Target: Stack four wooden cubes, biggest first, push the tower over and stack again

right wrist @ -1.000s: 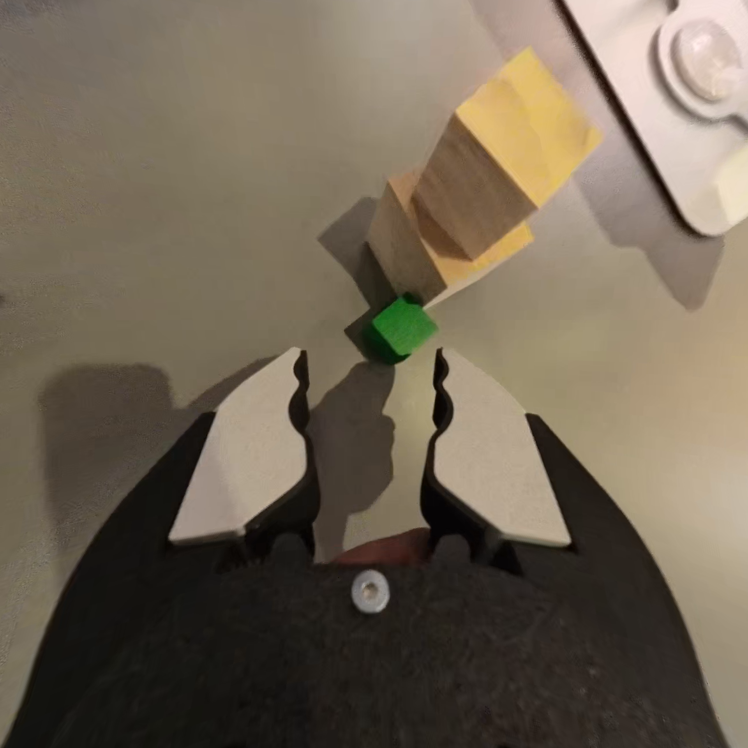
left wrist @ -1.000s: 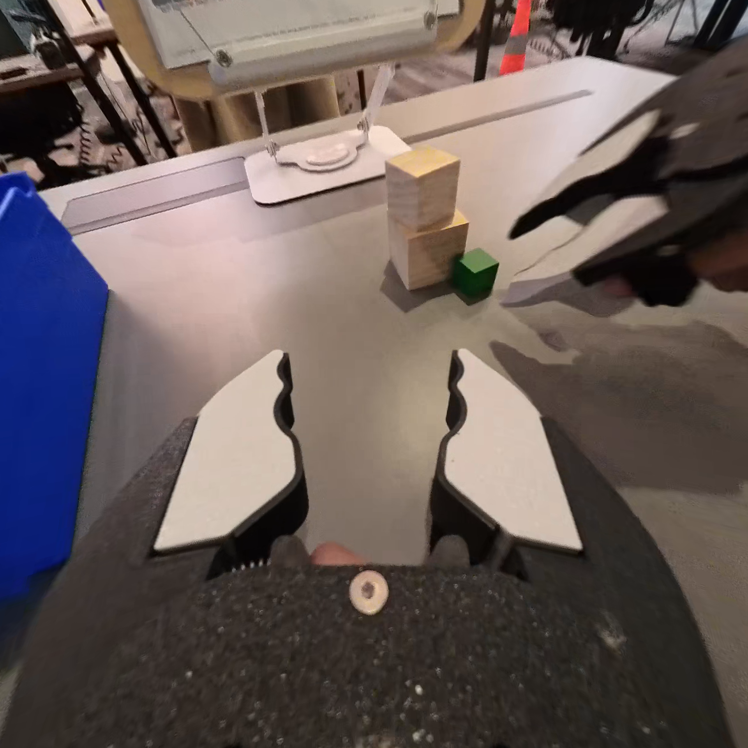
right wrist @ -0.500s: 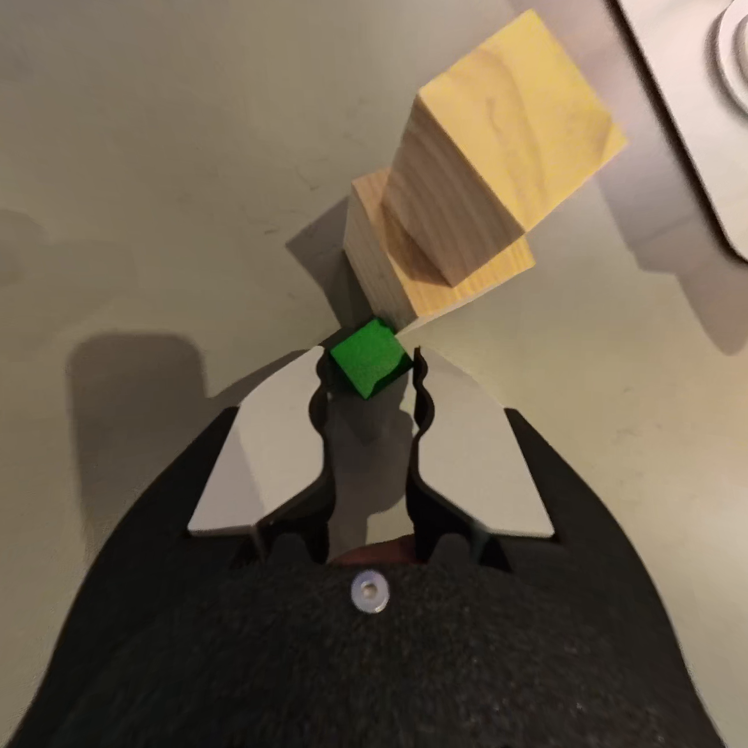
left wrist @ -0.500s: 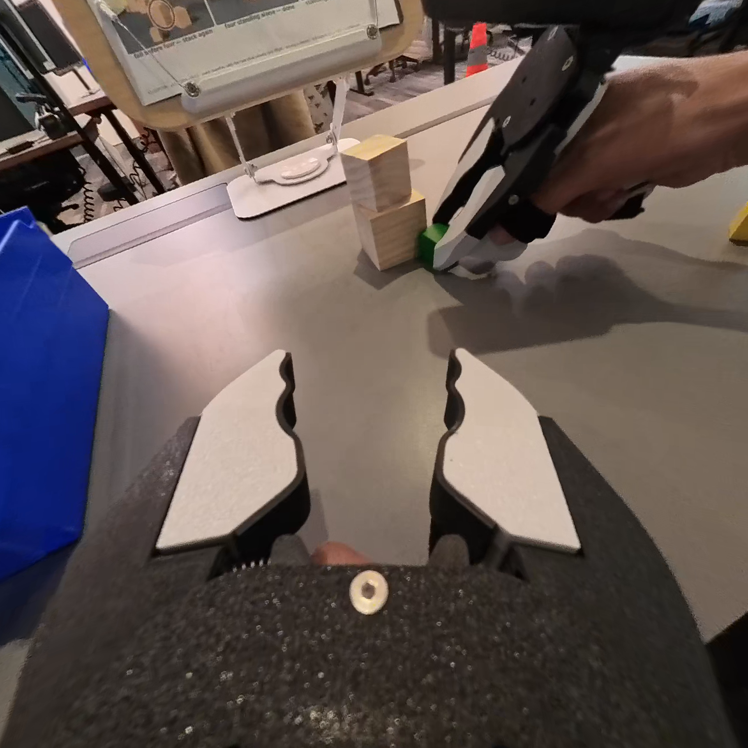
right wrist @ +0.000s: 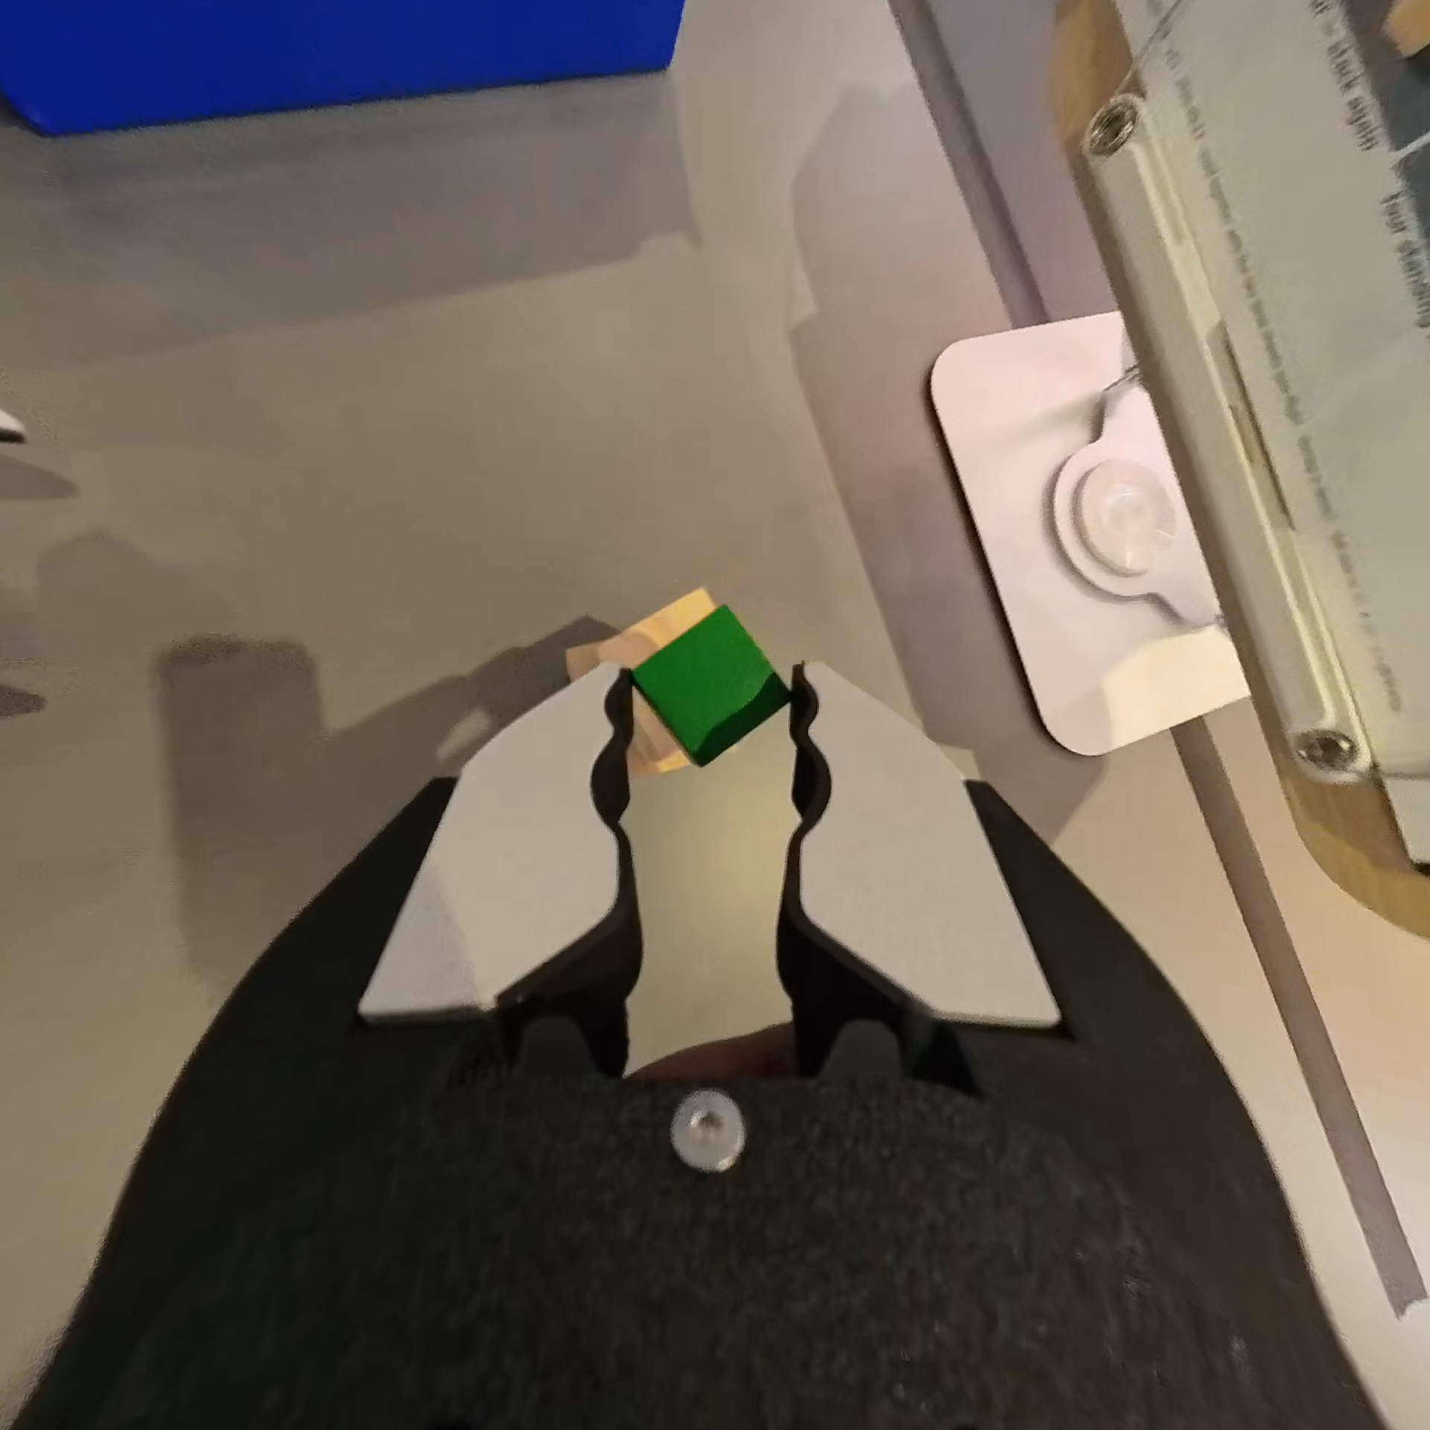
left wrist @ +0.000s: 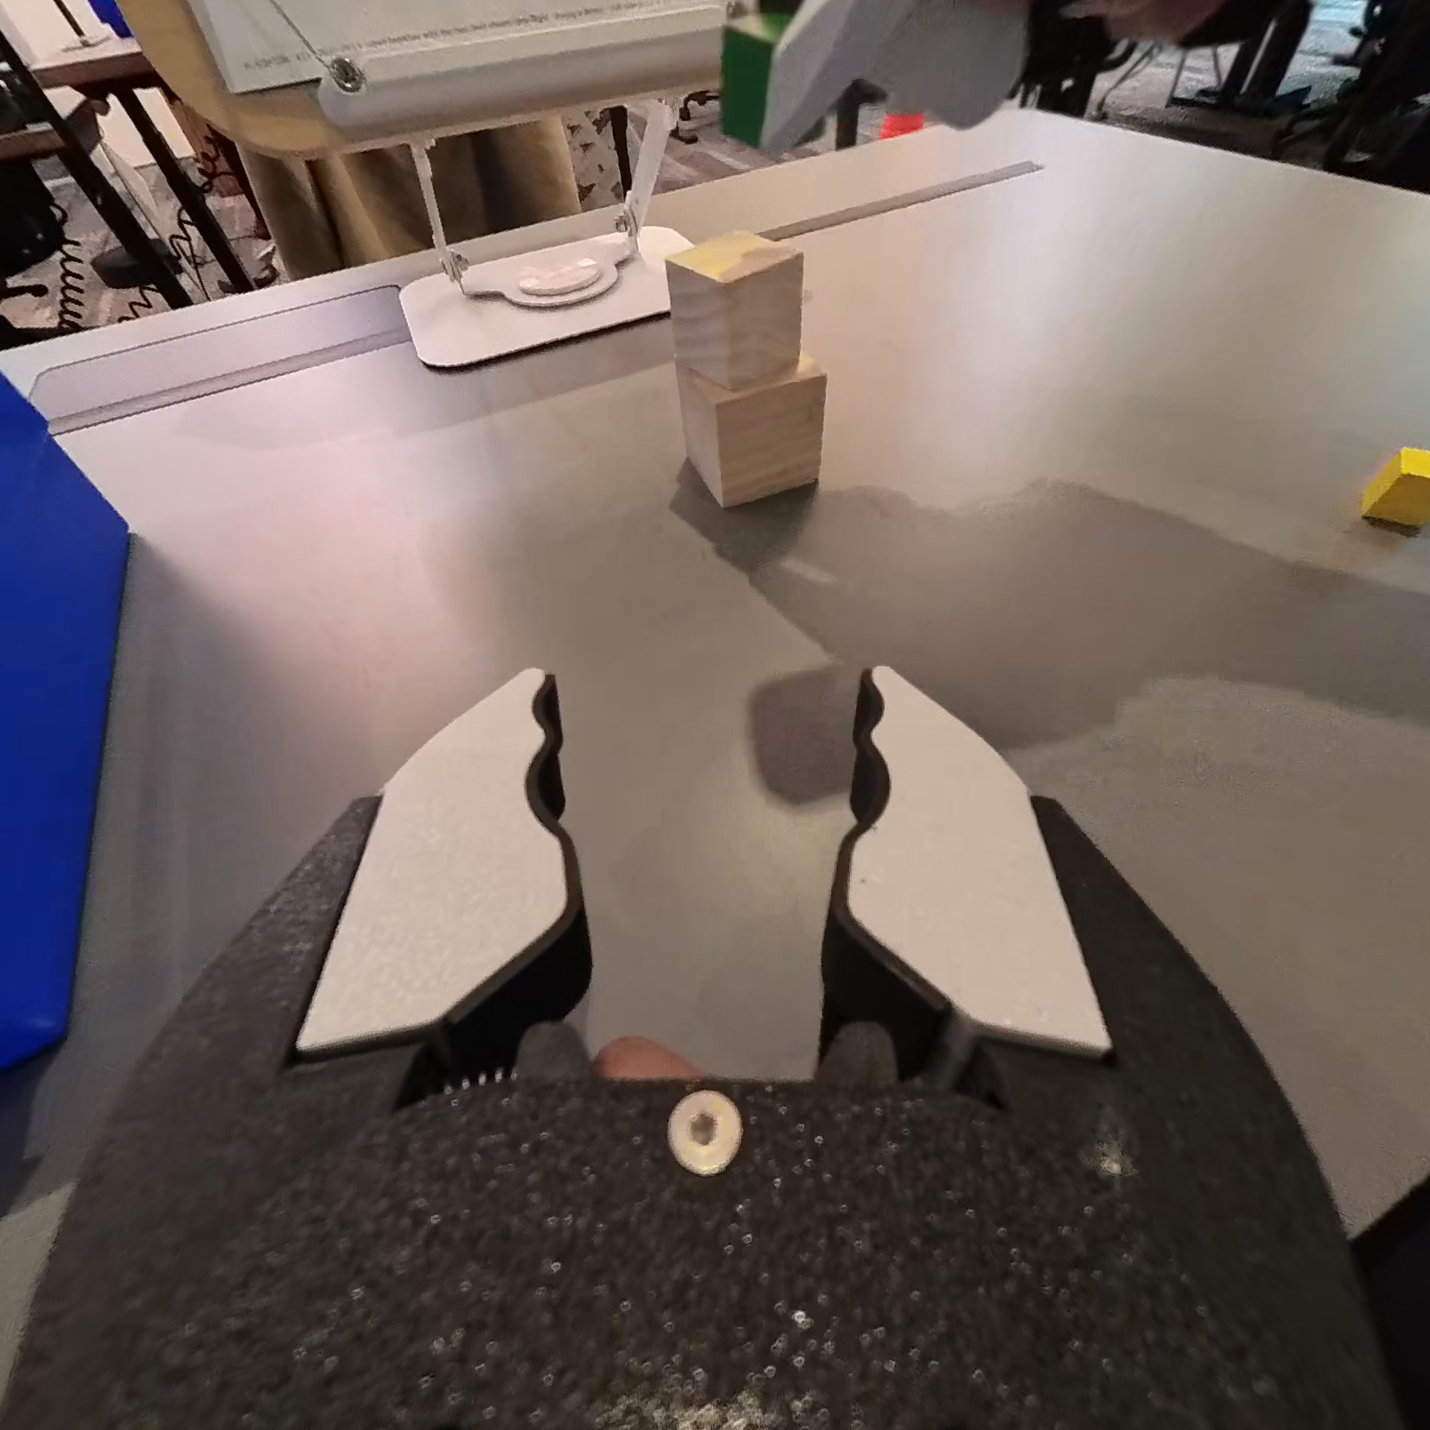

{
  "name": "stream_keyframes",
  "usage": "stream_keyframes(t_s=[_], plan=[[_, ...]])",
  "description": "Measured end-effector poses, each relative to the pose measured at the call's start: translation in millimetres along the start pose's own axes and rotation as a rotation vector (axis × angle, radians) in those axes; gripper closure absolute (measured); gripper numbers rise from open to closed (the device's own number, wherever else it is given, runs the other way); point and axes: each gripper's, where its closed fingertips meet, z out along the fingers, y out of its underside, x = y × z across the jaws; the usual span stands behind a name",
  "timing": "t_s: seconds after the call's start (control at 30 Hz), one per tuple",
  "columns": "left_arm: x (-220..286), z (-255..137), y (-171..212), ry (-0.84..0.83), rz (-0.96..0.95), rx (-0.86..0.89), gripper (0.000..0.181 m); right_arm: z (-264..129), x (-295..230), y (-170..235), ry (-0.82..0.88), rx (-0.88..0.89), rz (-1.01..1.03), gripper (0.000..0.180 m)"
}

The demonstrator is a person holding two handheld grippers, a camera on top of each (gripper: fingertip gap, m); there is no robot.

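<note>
Two plain wooden cubes stand stacked on the grey table, the smaller upper cube point(left wrist: 733, 319) on the larger lower cube point(left wrist: 754, 437). My right gripper point(right wrist: 710, 681) is shut on a small green cube point(right wrist: 708, 703) and holds it high above the stack, whose wooden top point(right wrist: 665, 631) shows just beneath. In the left wrist view the green cube point(left wrist: 747, 89) and the right gripper's fingers point(left wrist: 820, 77) are at the top edge. My left gripper point(left wrist: 704, 689) is open and empty, low over the table in front of the stack. A yellow cube point(left wrist: 1399, 489) lies at the far right.
A blue bin point(left wrist: 46, 735) stands at the left edge and also shows in the right wrist view point(right wrist: 333, 54). A sign holder with a white base plate point(left wrist: 534, 298) stands behind the stack; its plate point(right wrist: 1083, 534) is right of the green cube. Tip to tip, the grippers are about 20 centimetres apart.
My right gripper closed on the green cube beside the stack and lifted it up above the tower. My left gripper stayed open and drew back slightly.
</note>
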Motion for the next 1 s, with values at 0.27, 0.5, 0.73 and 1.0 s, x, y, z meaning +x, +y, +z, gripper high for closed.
stream_keyframes(t_s=[0.27, 0.5, 0.73, 1.0], plan=[[2, 1, 2, 0.022, -0.003, -0.017, 0.107, 22, -7, 5, -0.112, -0.066, -0.020, 0.141], [3, 3, 5, 0.037, -0.009, -0.038, 0.105, 29, -6, 8, -0.096, -0.074, 0.008, 0.134], [2, 2, 3, 0.025, -0.009, -0.025, 0.104, -43, 0, -11, 0.063, 0.098, 0.019, 0.129], [6, 3, 4, 0.003, 0.055, -0.029, 0.105, -126, -66, 152, 0.245, -0.268, 0.019, 0.123]])
